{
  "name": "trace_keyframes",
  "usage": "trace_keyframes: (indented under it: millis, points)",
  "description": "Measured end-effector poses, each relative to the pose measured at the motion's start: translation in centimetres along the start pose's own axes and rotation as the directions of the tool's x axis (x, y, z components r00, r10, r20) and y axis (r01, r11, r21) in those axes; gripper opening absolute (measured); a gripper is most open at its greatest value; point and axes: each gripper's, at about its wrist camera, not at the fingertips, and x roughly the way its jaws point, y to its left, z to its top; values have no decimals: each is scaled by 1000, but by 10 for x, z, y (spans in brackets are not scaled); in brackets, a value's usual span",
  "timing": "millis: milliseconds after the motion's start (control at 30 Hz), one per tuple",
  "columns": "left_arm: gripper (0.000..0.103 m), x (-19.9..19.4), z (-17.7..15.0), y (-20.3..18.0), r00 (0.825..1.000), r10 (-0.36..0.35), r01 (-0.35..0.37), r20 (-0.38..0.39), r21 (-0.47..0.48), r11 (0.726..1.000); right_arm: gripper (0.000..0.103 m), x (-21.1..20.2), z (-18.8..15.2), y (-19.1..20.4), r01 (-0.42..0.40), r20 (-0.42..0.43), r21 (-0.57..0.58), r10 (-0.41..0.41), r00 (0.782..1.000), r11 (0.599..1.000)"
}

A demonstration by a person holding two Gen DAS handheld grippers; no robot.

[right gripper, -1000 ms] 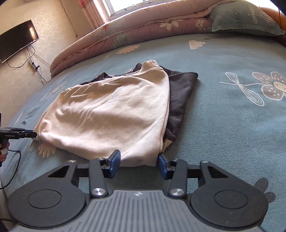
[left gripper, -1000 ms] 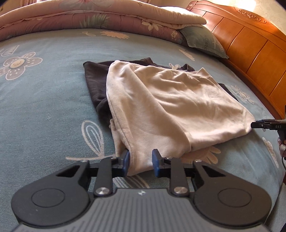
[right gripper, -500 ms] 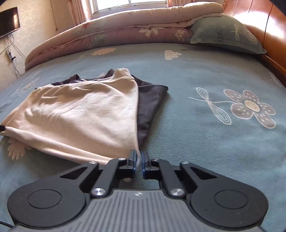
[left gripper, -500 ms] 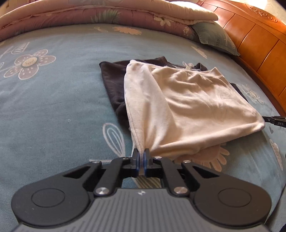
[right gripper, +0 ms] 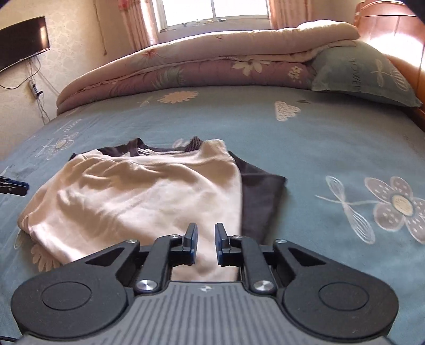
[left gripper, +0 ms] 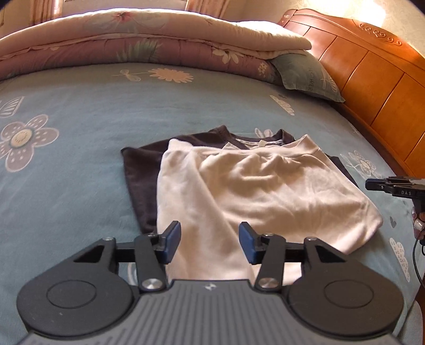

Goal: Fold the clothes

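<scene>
A cream top (left gripper: 265, 196) with dark brown sleeves (left gripper: 140, 180) and collar lies folded on the blue flowered bed sheet (left gripper: 79, 159). My left gripper (left gripper: 209, 241) hovers open over the top's near left edge, with nothing between its fingers. At the right edge of that view, the right gripper's tip (left gripper: 382, 185) shows beside the garment. In the right wrist view the same cream top (right gripper: 148, 193) and a brown sleeve (right gripper: 260, 196) lie ahead. My right gripper (right gripper: 206, 244) stands narrowly open above the near edge, and the cloth is free. The left gripper's tip (right gripper: 13, 185) pokes in at far left.
A folded floral quilt (left gripper: 148, 45) lies across the far side of the bed, with a teal pillow (right gripper: 364, 71) beside it. A wooden headboard (left gripper: 372, 69) runs along the right. A TV (right gripper: 21, 42) hangs on the left wall near a window (right gripper: 212, 10).
Both grippers were shut on the top's near corners half a second ago. They have let go, opened and drawn back, and the garment now lies flat on the sheet.
</scene>
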Motion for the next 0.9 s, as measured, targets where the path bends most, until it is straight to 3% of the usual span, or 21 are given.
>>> trace_keyframes:
  millis: [100, 200, 300, 400, 567, 633, 733, 900]
  points:
    - [48, 30, 10, 4, 1000, 14, -14, -4, -12, 1000, 26, 37, 7, 4, 23, -36, -18, -23, 999, 1000]
    - [48, 44, 1, 21, 997, 54, -58, -54, -71, 996, 28, 74, 15, 8, 45, -71, -37, -48, 996, 998]
    - [49, 28, -6, 32, 999, 39, -40, -14, -59, 997, 31, 58, 14, -22, 84, -27, 36, -83, 996, 996]
    - [55, 25, 2, 39, 1000, 20, -18, 19, -106, 994, 50, 45, 17, -49, 56, 17, 123, -58, 998, 991]
    - [55, 37, 9, 40, 1000, 13, -10, 27, -127, 992, 51, 76, 34, -57, 6, 1, 166, -6, 1000, 986]
    - [55, 40, 8, 38, 1000, 17, -14, 20, -114, 993, 43, 90, 35, -45, 35, -34, 99, -32, 999, 994]
    - [55, 41, 1, 40, 1000, 27, -27, 6, -104, 994, 6, 96, 34, -29, 113, -32, 7, -113, 993, 994]
    - [55, 42, -3, 41, 999, 45, -45, 1, -85, 995, 6, 82, 40, -17, 214, 32, -65, -212, 977, 975]
